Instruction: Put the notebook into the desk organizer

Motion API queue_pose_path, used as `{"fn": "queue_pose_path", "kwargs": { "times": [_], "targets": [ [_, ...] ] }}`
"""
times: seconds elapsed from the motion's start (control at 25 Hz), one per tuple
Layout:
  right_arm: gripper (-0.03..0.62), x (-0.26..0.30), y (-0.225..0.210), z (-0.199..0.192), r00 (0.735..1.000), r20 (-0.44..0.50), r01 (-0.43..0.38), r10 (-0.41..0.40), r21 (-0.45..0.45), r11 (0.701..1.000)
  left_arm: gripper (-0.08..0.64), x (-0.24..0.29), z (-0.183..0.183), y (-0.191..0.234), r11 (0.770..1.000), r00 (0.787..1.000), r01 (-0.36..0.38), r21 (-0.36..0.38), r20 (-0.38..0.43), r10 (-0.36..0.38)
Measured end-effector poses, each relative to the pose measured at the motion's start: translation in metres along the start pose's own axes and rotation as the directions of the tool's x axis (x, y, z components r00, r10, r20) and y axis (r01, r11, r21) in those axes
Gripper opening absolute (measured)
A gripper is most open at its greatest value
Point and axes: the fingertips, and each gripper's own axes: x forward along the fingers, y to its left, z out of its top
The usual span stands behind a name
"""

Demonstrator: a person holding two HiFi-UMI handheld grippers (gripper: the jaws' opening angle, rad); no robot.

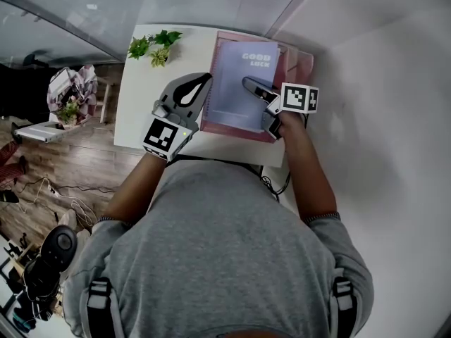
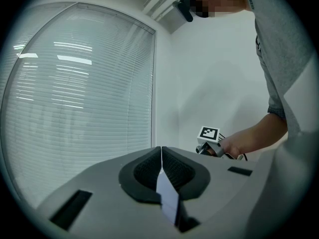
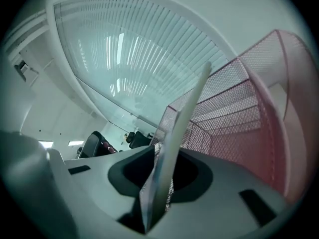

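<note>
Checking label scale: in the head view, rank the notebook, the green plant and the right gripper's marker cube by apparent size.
1. notebook
2. green plant and the marker cube on the right gripper: nearly alike, and the cube sits nearer the camera, so unranked.

Prob. office: white desk (image 1: 131, 111), window blinds (image 2: 75, 108), black chairs (image 3: 95, 144) in bkgd.

desk organizer (image 1: 301, 63) mostly hidden, behind notebook (image 1: 239, 90)
</note>
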Motion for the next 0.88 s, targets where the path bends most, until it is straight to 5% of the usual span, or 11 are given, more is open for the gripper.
{"fn": "queue_pose_path", "kwargs": {
  "times": [0.24,0.44,0.56,0.88],
  "targets": [
    [0.224,0.005,-0.009,-0.003,0.996,-0.026,0.087,-0.090,-0.099,0.991,0.023,0.004,-0.003,-0.003,1.000,1.000,0.011,-0.011,0.004,-0.011],
    [0.277,0.005,-0.008,-0.001,0.990,-0.006,0.140,-0.142,-0.123,0.982,0.023,0.003,-0.002,-0.005,1.000,1.000,0.025,-0.011,0.005,-0.025],
    [0.384,0.006,-0.012,0.000,0.978,0.007,0.206,-0.208,-0.172,0.963,0.023,0.002,-0.001,-0.004,1.000,1.000,0.026,-0.015,0.008,-0.025],
    [0.543,0.005,-0.018,0.005,0.940,0.082,0.342,-0.332,-0.272,0.900,0.024,-0.003,-0.002,-0.002,0.999,1.000,0.028,-0.022,0.007,-0.028]
  ]
}}
